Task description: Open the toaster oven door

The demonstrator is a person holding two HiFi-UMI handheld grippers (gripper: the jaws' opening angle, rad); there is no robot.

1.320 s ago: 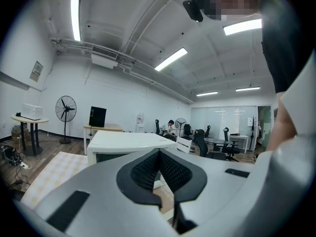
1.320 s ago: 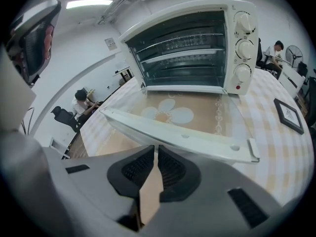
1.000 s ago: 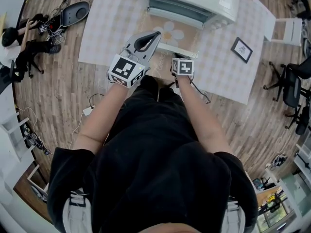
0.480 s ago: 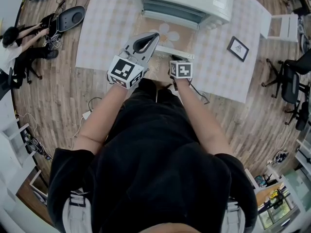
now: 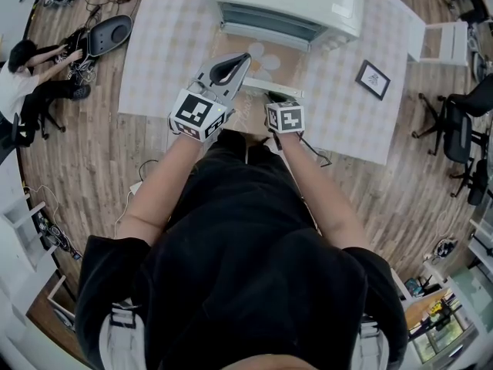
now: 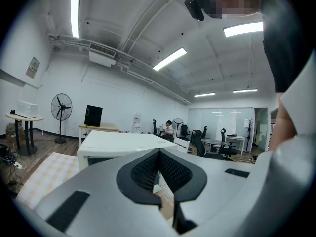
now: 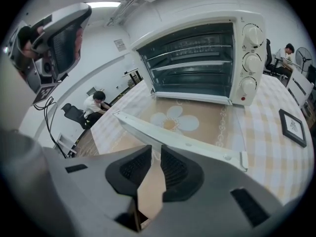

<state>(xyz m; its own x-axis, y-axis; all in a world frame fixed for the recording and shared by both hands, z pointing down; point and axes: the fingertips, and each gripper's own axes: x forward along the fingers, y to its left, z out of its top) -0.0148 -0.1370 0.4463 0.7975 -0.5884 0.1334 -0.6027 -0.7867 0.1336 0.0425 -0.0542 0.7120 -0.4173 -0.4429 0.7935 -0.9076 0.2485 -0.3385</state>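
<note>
Right gripper (image 7: pixel 153 151) jaws have just been parting, now slightly spread and empty above the dropped door (image 7: pixel 190 121) of the toaster oven (image 5: pixel 286 0), twelve o'clock from the hands. Only its view shows racks (image 7: pixel 190 65) and knobs (image 7: pixel 252 62); the left gripper (image 6: pixel 159 153), pressed together, overlooks the oven's top.

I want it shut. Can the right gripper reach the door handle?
Probably yes: the door handle lies just ahead of the right gripper, whose empty jaws have just been opening; nothing blocks it.
</note>
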